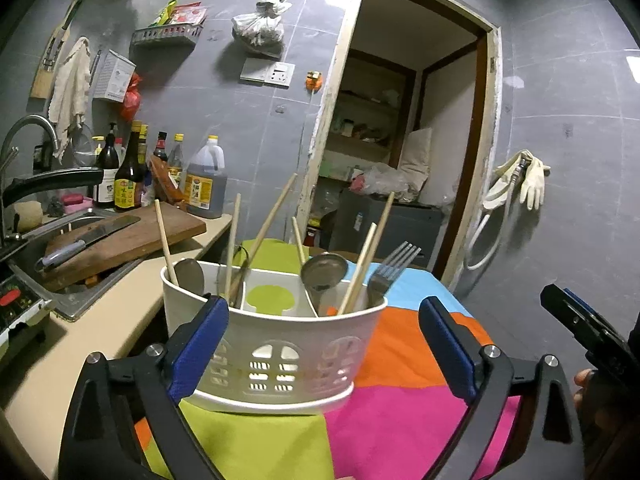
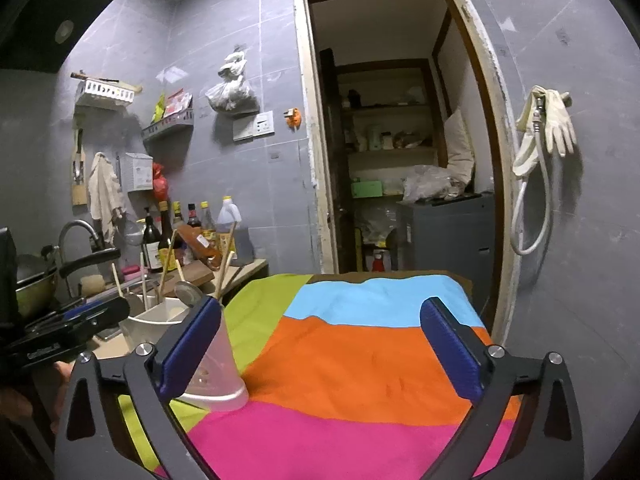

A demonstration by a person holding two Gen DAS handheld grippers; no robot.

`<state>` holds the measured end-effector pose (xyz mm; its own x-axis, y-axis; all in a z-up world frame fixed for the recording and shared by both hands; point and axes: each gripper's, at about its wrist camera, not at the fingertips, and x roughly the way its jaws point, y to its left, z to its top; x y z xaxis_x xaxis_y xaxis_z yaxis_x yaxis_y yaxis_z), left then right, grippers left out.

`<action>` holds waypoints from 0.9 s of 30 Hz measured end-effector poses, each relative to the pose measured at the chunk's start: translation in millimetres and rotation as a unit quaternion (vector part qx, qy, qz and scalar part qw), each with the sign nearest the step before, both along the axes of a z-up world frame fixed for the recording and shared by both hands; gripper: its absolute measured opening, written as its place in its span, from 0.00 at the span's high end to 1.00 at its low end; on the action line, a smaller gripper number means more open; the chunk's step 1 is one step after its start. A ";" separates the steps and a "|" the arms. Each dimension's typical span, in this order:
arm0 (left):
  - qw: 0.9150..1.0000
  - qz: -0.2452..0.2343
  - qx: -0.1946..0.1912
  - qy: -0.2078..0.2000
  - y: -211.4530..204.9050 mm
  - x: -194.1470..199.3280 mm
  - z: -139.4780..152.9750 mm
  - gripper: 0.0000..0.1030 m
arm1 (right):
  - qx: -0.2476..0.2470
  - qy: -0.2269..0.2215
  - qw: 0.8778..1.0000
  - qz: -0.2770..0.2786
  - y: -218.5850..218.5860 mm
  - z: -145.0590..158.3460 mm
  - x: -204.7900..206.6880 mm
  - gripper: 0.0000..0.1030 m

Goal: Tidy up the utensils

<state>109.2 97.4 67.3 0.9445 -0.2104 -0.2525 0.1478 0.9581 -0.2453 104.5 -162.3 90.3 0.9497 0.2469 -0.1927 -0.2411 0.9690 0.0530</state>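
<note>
- Left hand-held gripper (image 1: 324, 344) spreads wide, released, around the white holder (image 1: 276, 344) on the table (image 1: 400, 400).
- Right hand-held gripper (image 2: 320, 348) gapes empty beside it.
- Chopsticks (image 1: 362, 268), spoons (image 1: 324, 272) and fork (image 1: 390, 270) already stand inside; sorting looks nearly finished.

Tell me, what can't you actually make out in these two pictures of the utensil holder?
- Lower ends of the chopsticks, spoons and fork: left wrist view, hidden by the white utensil holder wall.
- Most of the holder: right wrist view, blocked by the right gripper finger and a translucent cup.
- Bottle labels on the counter: too small to read.
- Pantry shelf contents: dim, blurred.
</note>
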 end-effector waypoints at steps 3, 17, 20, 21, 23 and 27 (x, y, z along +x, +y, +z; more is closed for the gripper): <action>1.000 -0.005 0.005 0.002 -5.1 -5.0 -2.0 0.08 | -0.004 -0.001 1.000 -0.004 -4.5 -0.6 -6.8 0.00; 1.000 0.000 0.026 0.010 -25.8 -30.2 -12.0 0.03 | -0.027 0.020 0.999 -0.034 -25.7 -13.1 -33.3 0.00; 0.999 0.005 0.036 0.010 -30.4 -36.7 -14.9 0.03 | -0.035 0.022 0.998 -0.040 -29.2 -17.0 -39.2 0.00; 0.999 0.007 0.039 0.010 -31.2 -38.4 -16.0 0.03 | -0.037 0.022 0.998 -0.044 -30.7 -18.7 -42.2 0.00; 0.999 0.012 0.043 0.010 -33.5 -42.2 -18.1 0.03 | -0.039 0.024 0.998 -0.048 -33.5 -22.2 -46.7 0.00; 0.998 0.020 0.052 0.010 -38.1 -50.3 -23.7 0.03 | -0.040 0.030 0.997 -0.057 -37.8 -29.4 -54.5 0.00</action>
